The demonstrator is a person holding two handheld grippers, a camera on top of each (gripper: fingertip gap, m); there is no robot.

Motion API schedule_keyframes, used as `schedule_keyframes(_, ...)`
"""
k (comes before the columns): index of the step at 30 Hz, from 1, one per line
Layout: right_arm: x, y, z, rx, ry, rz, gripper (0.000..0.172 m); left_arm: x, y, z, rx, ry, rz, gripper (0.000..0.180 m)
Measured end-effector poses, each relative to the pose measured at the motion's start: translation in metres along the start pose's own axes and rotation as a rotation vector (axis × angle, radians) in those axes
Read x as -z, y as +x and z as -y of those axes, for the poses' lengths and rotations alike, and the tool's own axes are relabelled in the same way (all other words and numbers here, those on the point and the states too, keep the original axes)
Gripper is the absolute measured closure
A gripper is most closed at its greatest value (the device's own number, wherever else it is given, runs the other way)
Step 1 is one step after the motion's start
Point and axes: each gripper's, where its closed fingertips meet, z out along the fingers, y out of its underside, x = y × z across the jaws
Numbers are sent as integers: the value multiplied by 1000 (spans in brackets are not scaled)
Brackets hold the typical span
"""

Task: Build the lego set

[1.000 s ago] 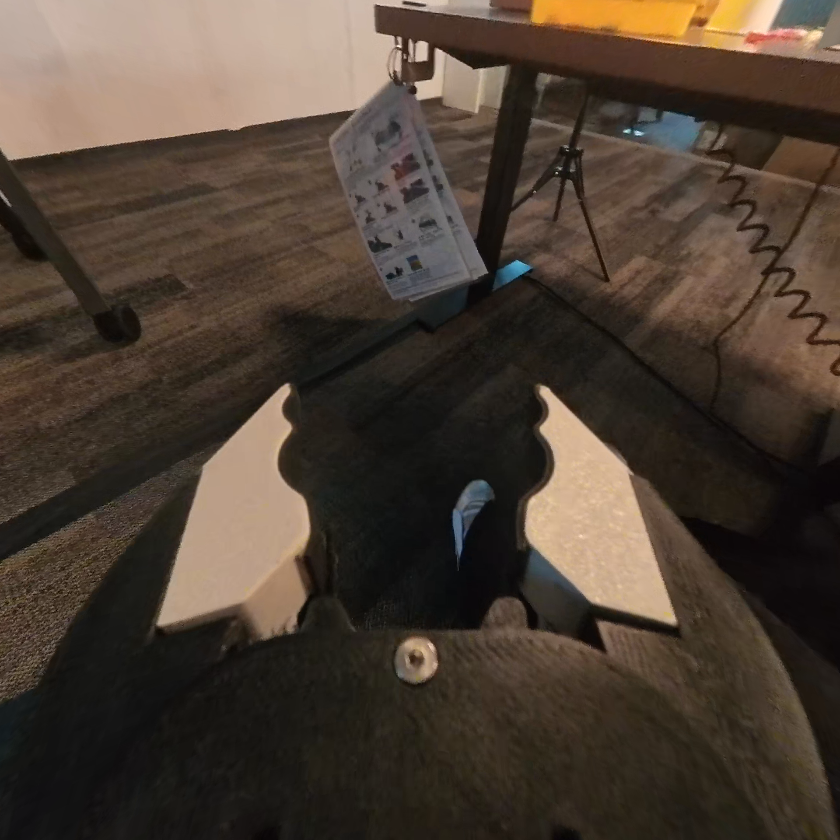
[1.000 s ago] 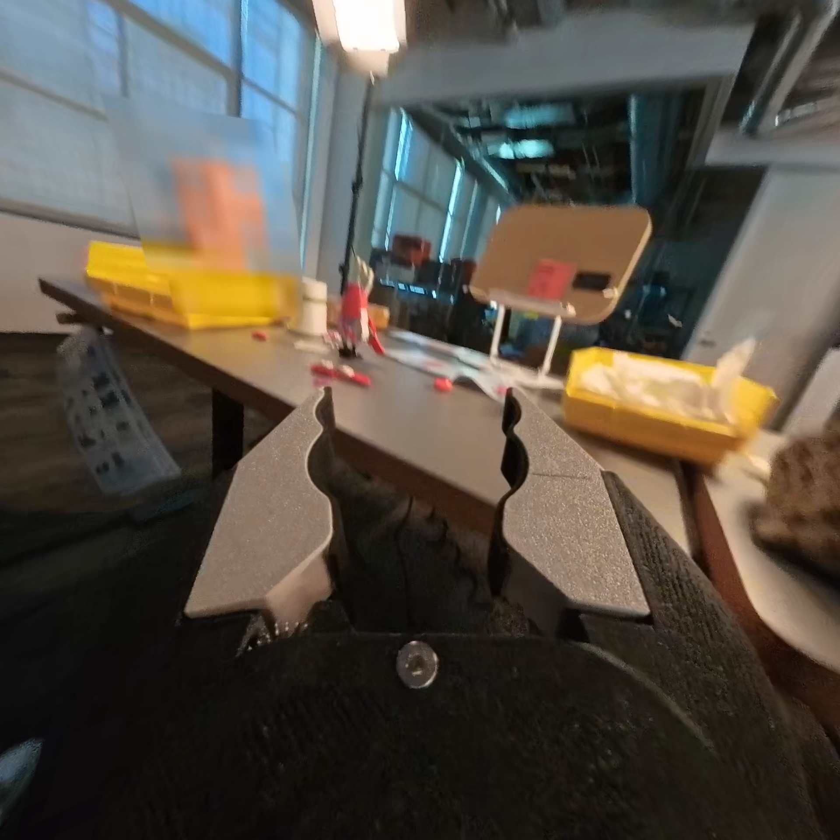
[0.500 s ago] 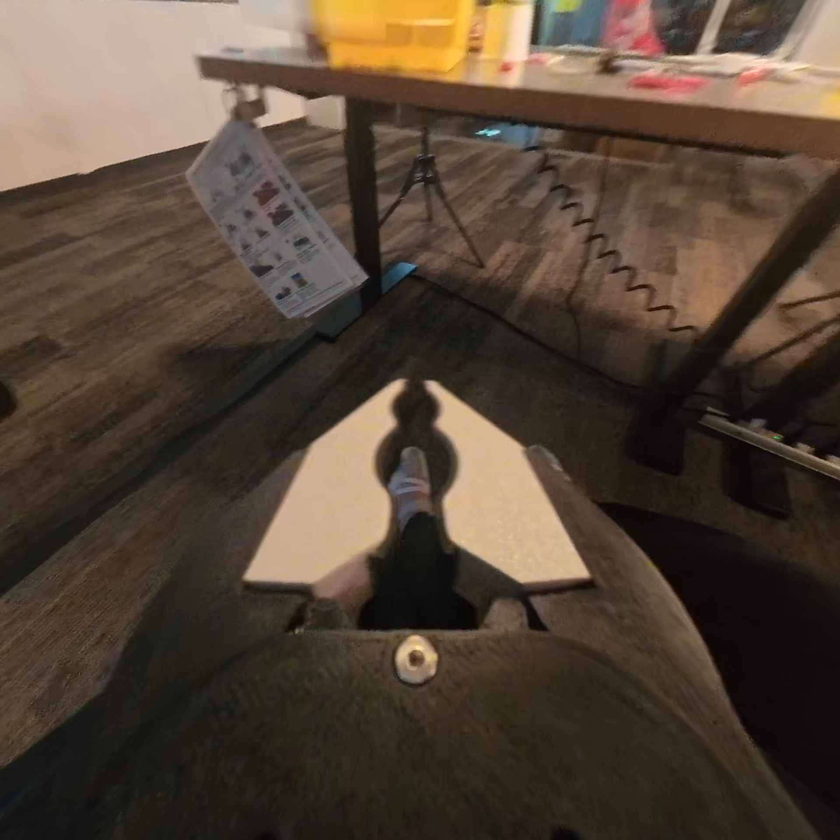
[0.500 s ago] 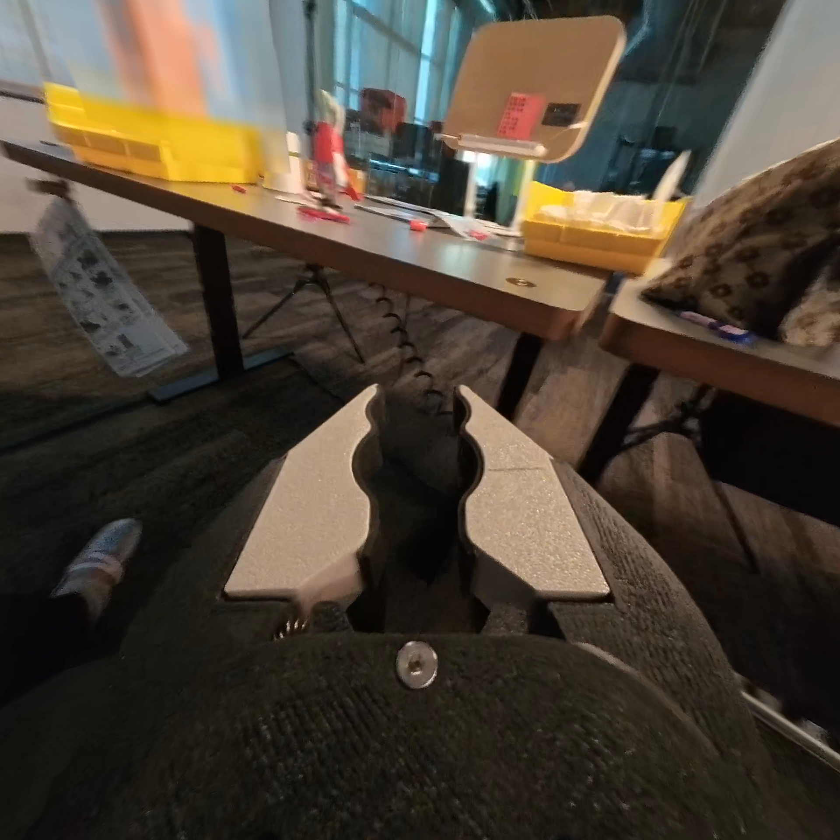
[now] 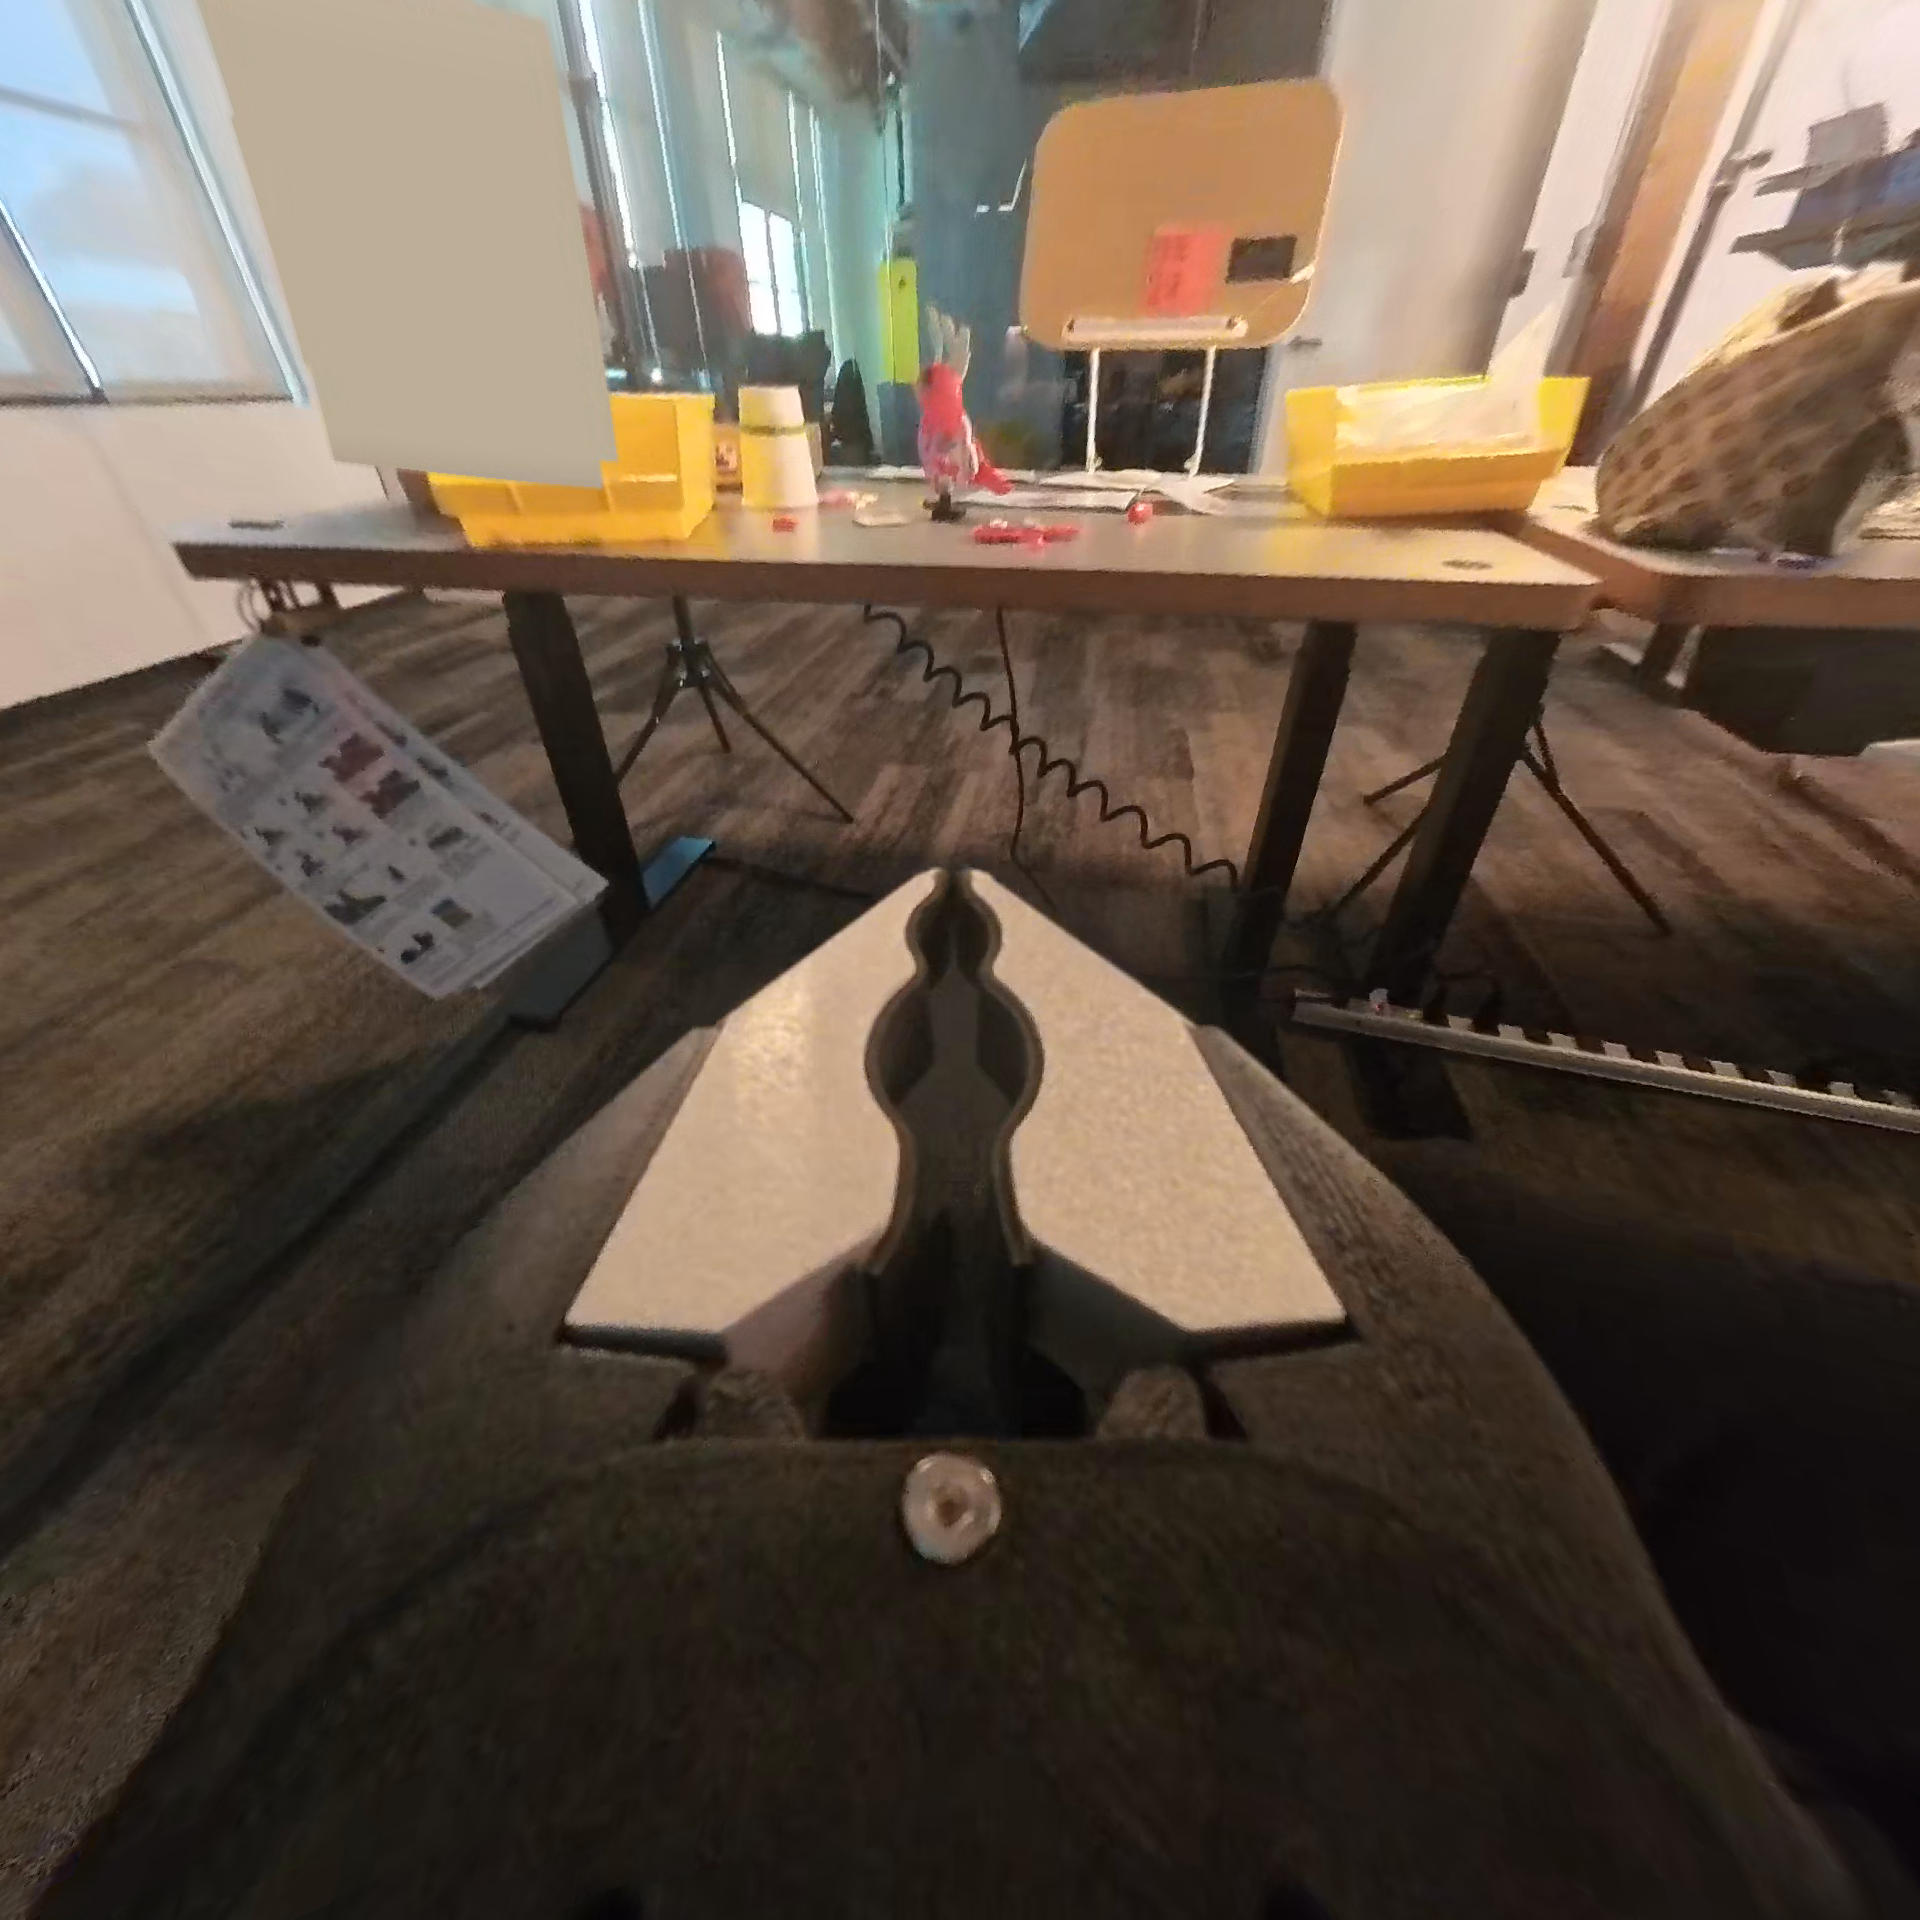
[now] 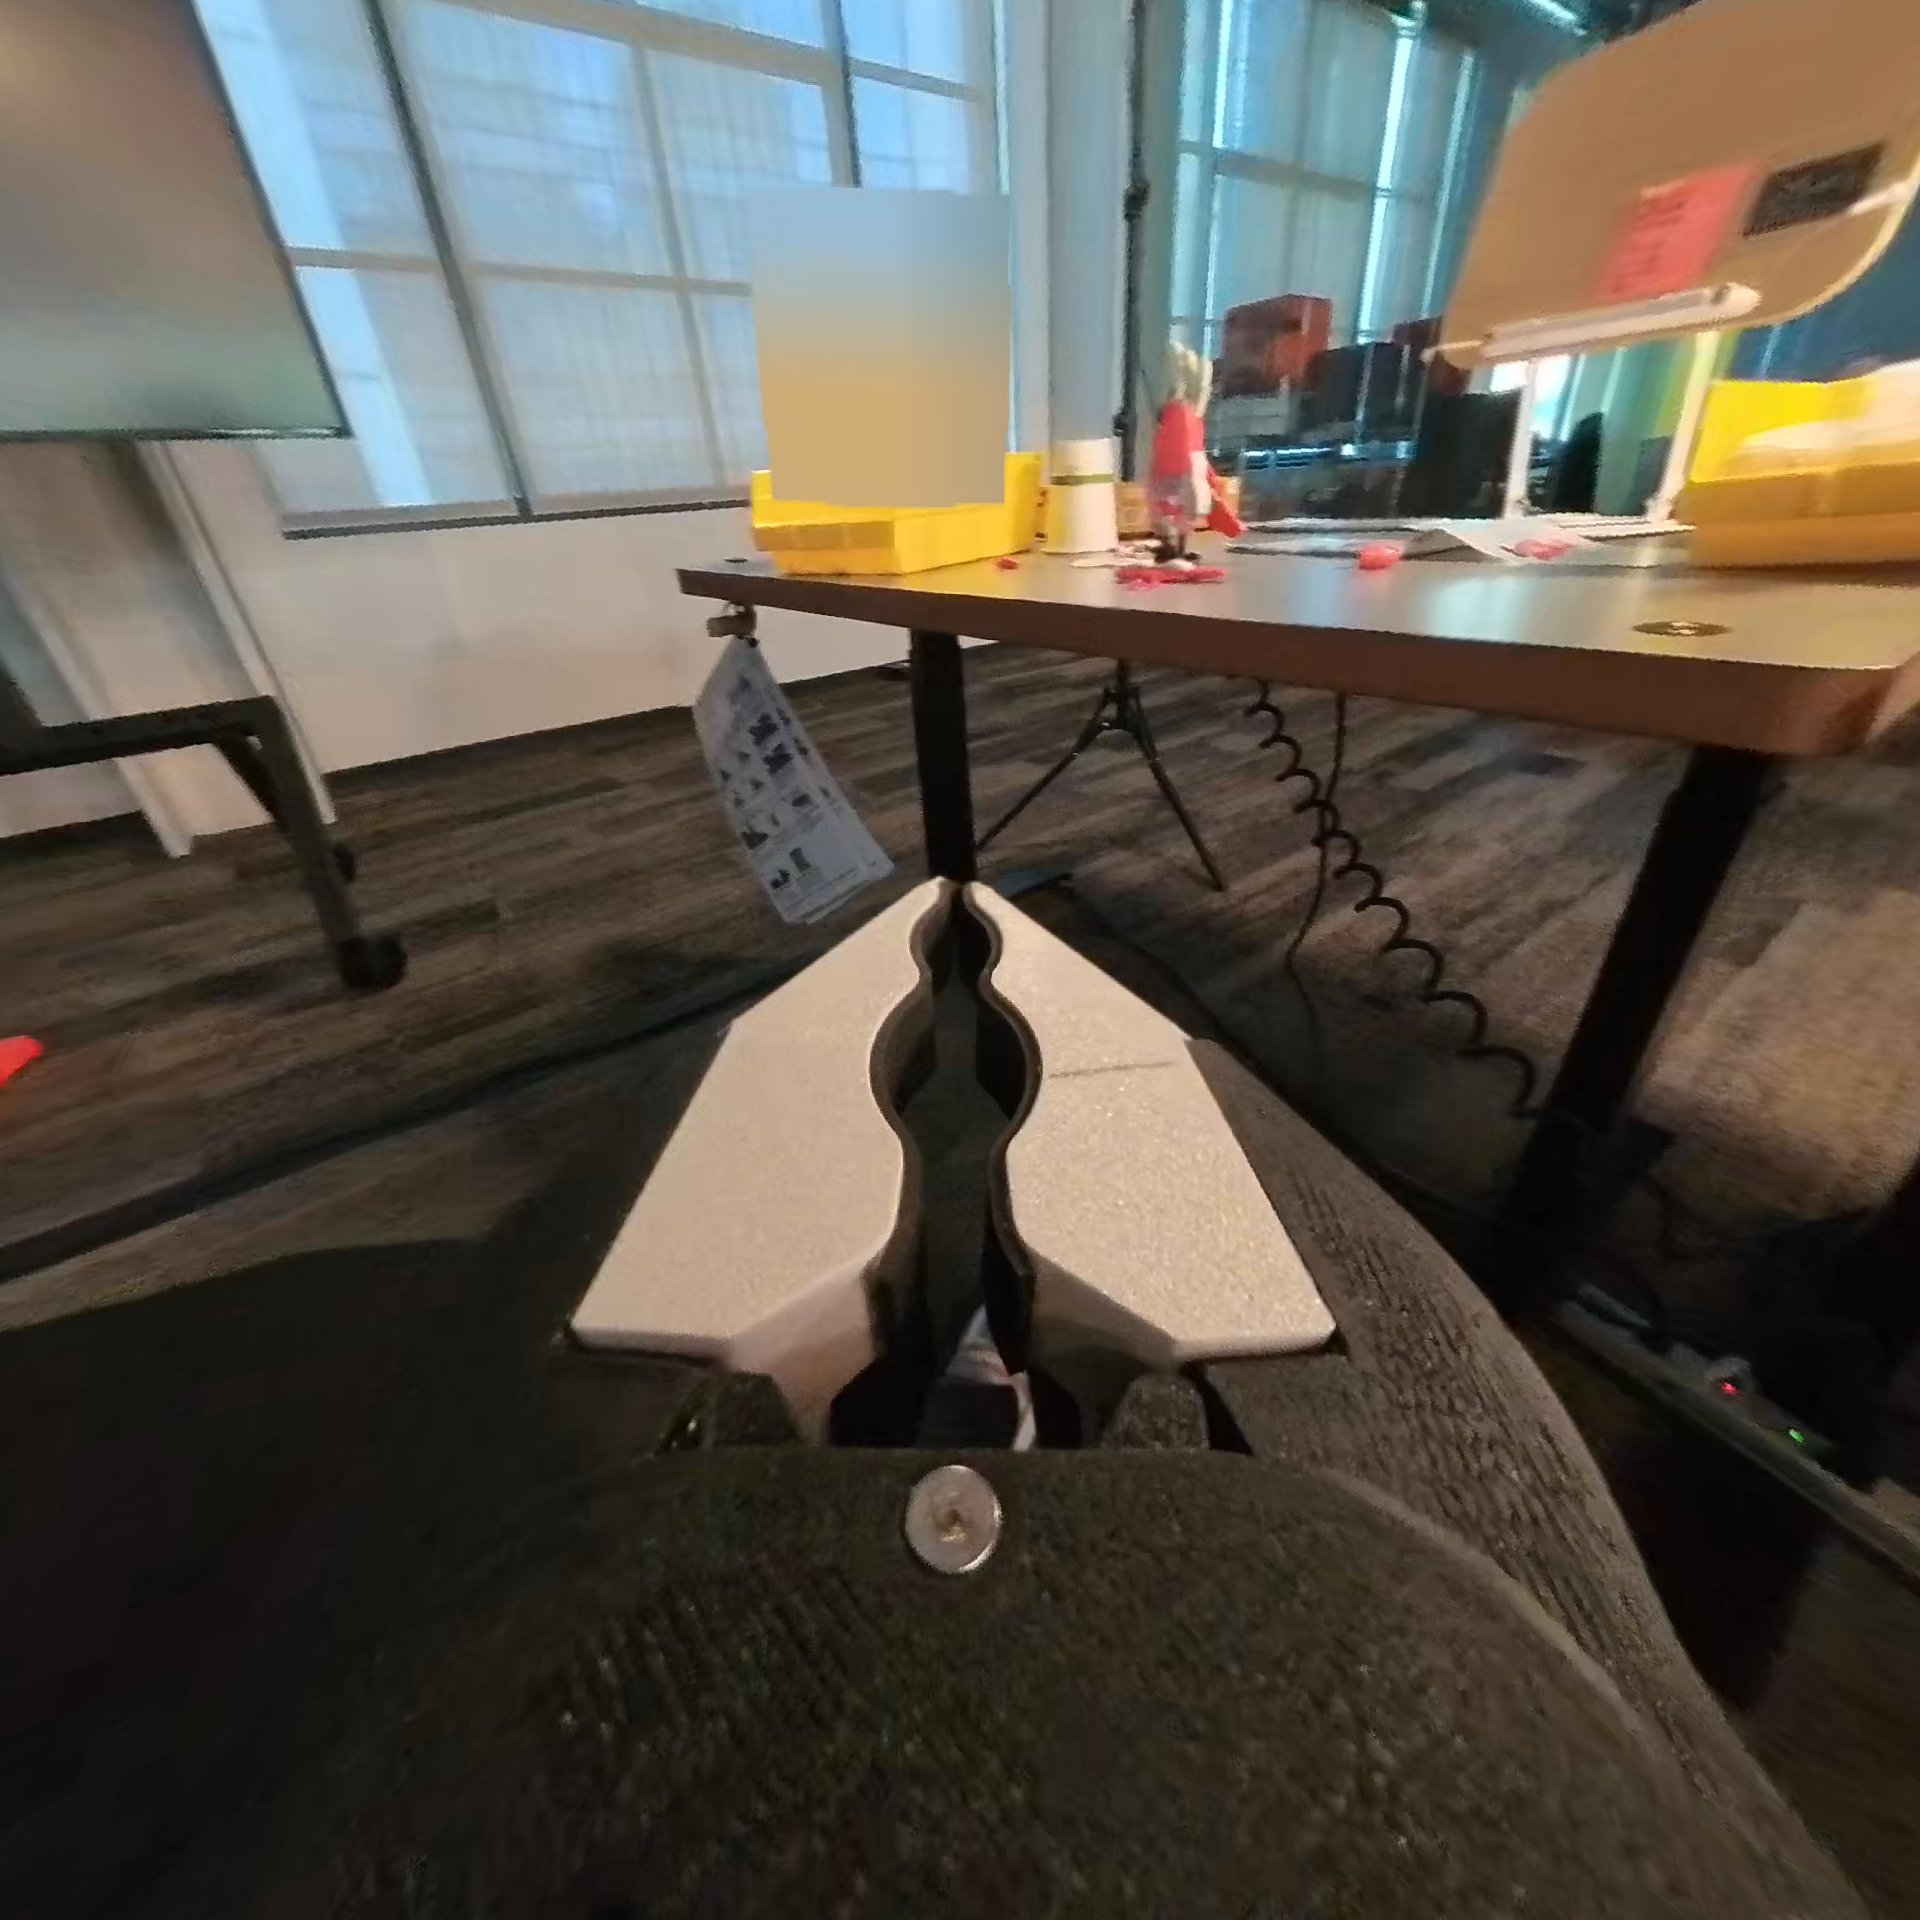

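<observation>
Grippers pressed together on nothing: left gripper (image 5: 952, 902) and right gripper (image 6: 954, 909) low over carpet (image 5: 208, 1039), short of the tabletop (image 5: 883, 556). Nearest the right: hanging leaflet (image 6: 779, 800), light, floppy. On the tabletop, rigid yellow bin (image 5: 582, 488), small red figure (image 5: 951, 431). Open room left of the tabletop.

At twelve o'clock on the counter (image 5: 1039, 566), small red pieces (image 5: 1023, 533) are too small to identify. The yellow bin (image 6: 1808, 499) at three o'clock is cut by the right edge. The hanging printed sheet (image 5: 364, 821) at nine o'clock is blurred. A coiled cable (image 6: 1382, 914) disappears under the counter.
</observation>
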Motion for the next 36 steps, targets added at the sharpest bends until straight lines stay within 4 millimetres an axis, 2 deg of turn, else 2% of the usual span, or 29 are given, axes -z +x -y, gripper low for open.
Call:
schedule_keyframes(4, 12, -12, 7, 23, -3, 39, 172, 17, -1, 12, -31, 27, -11, 180)
schedule_keyframes(7, 13, -17, 14, 42, -21, 42, 172, 27, -5, 22, -22, 35, -19, 180)
schedule_keyframes(12, 1, -29, 37, 194, -23, 26, 172, 42, -27, 34, -59, 55, 46, 180)
schedule_keyframes(19, -20, -49, 64, 314, 96, -18, 172, 74, -69, 45, -64, 114, 184, 180)
schedule_keyframes(22, -29, -61, 67, 335, 136, 3, 172, 88, -87, 43, -50, 121, 228, 180)
schedule_keyframes(28, -46, -82, 57, 365, 124, 69, 172, 113, -111, 36, -112, 77, 347, 180)
schedule_keyframes(32, -64, -99, 49, 328, 132, 139, 172, 152, -137, 38, -194, 33, 503, 180)
schedule_keyframes(36, -94, -136, 47, 258, 159, 256, 172, 229, -158, 52, -219, 32, 686, 180)
